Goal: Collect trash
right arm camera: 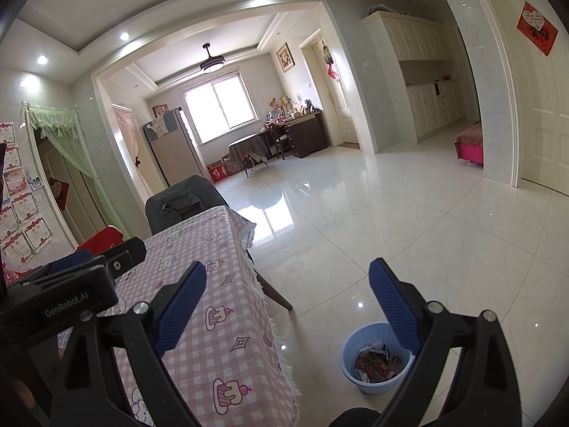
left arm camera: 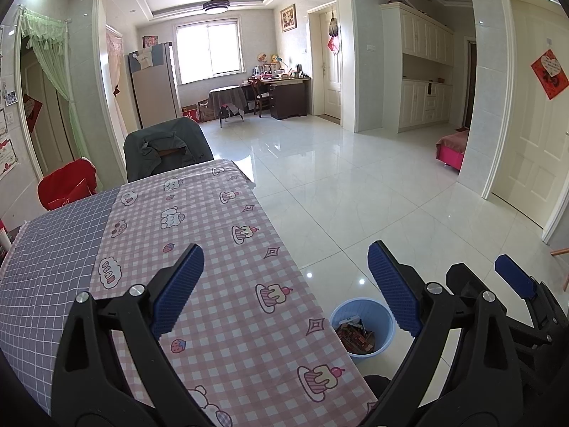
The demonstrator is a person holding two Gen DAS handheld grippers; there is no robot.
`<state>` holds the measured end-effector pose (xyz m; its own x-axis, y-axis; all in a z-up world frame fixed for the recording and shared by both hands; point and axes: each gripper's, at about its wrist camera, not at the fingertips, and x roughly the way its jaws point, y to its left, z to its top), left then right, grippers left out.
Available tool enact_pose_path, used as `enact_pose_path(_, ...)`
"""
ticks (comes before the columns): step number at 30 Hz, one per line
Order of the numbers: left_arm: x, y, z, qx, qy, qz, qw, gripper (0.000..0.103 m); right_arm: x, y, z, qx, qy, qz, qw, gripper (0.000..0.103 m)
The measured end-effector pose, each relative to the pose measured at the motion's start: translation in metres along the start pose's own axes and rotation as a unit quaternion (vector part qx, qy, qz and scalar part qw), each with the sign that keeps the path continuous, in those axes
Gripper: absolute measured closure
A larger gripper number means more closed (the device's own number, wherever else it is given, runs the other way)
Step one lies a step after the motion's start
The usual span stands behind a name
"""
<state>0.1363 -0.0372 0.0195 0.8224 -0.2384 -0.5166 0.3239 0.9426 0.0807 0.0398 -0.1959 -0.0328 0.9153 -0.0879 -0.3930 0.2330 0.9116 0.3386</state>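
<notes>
With both the left gripper (left arm camera: 284, 284) and right gripper (right arm camera: 288, 302) spread empty, the wrappers (right arm camera: 377, 361) in the blue bin (right arm camera: 350, 343), lower right, look light and crinkly, best pinched by an edge.

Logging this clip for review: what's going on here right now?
A person holds two black grippers with blue pads, both open and empty. The left gripper hangs over the edge of the table's pink checked tablecloth; the right gripper hangs beside the table, over the floor. On the white tiles below stands a light blue plastic bin with wrappers already in it. No trash shows on the visible tablecloth.
</notes>
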Motion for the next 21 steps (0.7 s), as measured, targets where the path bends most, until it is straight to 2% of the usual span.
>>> enact_pose_path(21,0.0011,0.0006,0.0005,0.000,0.000,0.001,1.0000,0.011,0.0009,0.0001,-0.0009,0.001,0.000,0.000,1.000,0.012)
